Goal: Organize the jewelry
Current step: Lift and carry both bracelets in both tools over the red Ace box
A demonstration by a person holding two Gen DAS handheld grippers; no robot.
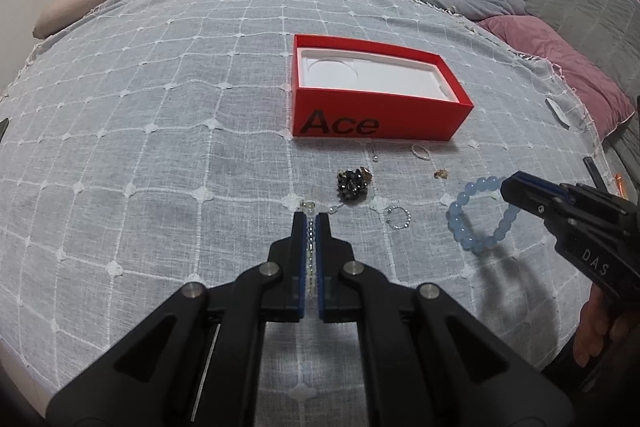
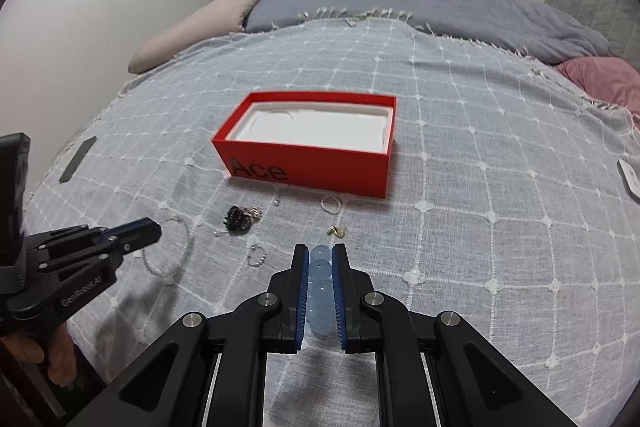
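Blue bracelet point(image 2: 320, 291) half-hidden between right gripper point(image 2: 320, 251) jaws

The blue bead bracelet point(image 1: 478, 215) looks like smooth, translucent glass or stone, faintly glossy. At ten o'clock from it, the red box point(image 1: 372, 115) is matt card with a smooth white moulded insert. The bedspread point(image 1: 160, 147) is rough woven cloth. Both grippers seem matt black plastic with bright metal pins.
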